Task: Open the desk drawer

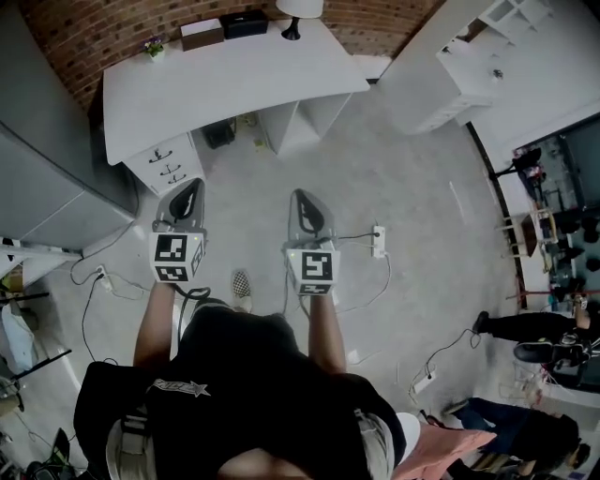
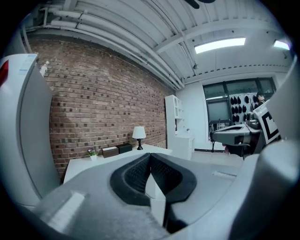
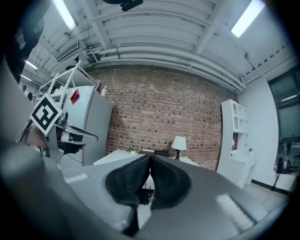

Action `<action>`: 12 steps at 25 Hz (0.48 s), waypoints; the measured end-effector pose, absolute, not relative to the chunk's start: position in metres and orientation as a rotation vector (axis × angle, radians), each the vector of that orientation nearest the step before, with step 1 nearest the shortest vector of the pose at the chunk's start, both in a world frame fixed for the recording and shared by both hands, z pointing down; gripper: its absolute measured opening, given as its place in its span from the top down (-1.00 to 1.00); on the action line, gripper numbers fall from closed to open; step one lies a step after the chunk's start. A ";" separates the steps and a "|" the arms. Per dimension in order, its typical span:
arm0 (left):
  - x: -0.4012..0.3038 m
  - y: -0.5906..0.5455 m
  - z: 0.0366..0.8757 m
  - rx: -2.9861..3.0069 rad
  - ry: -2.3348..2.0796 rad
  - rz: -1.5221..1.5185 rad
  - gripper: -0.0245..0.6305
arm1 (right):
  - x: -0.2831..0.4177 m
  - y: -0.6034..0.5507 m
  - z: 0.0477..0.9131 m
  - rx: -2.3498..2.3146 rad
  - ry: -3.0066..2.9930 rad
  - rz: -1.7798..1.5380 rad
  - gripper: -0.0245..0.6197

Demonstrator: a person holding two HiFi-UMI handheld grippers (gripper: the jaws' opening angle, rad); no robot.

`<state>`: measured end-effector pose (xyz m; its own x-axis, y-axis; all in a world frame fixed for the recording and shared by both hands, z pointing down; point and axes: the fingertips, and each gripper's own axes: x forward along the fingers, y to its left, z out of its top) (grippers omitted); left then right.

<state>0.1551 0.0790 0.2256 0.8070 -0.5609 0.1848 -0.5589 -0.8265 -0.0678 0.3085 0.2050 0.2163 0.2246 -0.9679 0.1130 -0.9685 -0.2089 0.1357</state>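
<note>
Left gripper (image 1: 190, 187), right gripper (image 1: 303, 197) empty; desk drawers (image 1: 167, 165) closed.

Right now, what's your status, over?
Left gripper and right gripper shut, empty. Desk drawers closed, a stretch of floor ahead, not yet reached. Power strip off to the right.

We are losing the top of the lamp (image 1: 300, 9) far ahead of the right gripper (image 1: 302, 197), whose own view is hiding the drawers (image 1: 167, 167).
</note>
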 end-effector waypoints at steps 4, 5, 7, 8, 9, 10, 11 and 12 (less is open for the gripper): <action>0.153 0.040 0.224 -2.950 1.016 -0.315 0.89 | 0.315 0.157 0.212 2.249 -1.909 0.006 0.91; 0.148 0.031 0.223 -2.943 1.045 -0.311 0.89 | 0.314 0.145 0.211 2.229 -1.930 -0.001 0.91; 0.136 0.012 0.224 -2.923 1.115 -0.302 0.89 | 0.309 0.120 0.208 2.187 -1.971 -0.026 0.91; 0.128 0.004 0.225 -2.913 1.154 -0.300 0.89 | 0.304 0.108 0.208 2.166 -1.989 -0.036 0.91; 0.118 -0.003 0.226 -2.904 1.193 -0.299 0.89 | 0.299 0.098 0.210 2.145 -2.006 -0.038 0.91; 0.107 -0.007 0.227 -2.897 1.231 -0.296 0.89 | 0.293 0.089 0.212 2.123 -2.021 -0.033 0.91; 0.097 -0.011 0.228 -2.891 1.265 -0.291 0.89 | 0.286 0.082 0.214 2.103 -2.038 -0.024 0.91; 0.086 -0.015 0.228 -2.884 1.296 -0.288 0.89 | 0.278 0.074 0.214 2.084 -2.059 -0.024 0.91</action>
